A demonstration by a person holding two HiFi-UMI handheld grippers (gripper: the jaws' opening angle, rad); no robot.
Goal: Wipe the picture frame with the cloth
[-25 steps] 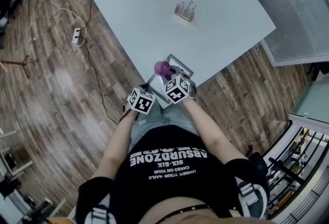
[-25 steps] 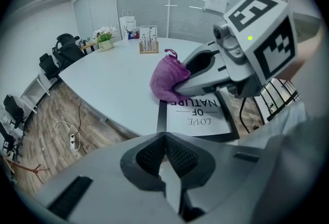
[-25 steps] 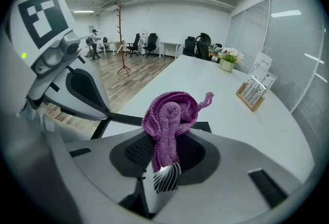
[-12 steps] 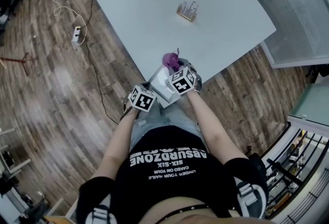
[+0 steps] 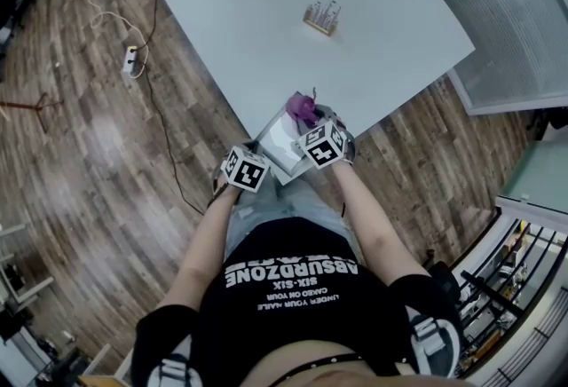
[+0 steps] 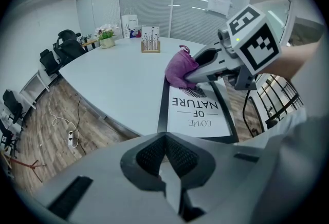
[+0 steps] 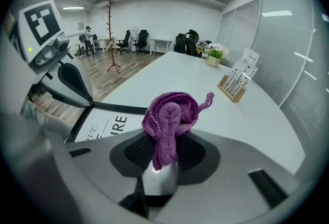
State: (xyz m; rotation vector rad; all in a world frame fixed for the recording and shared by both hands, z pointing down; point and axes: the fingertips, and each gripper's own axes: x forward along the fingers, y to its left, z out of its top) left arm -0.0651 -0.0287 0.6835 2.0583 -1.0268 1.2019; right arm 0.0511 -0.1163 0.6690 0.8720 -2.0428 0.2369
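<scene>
Purple knitted cloth is pinched in my right gripper, at the far end of the black-edged picture frame. My left gripper is clenched on the frame's near edge, which overhangs the white table.

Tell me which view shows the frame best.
The left gripper view: the frame lies in the middle, with its print and dark border clear. The head view shows it small and partly covered. The right gripper view shows only a corner beside the cloth.
</scene>
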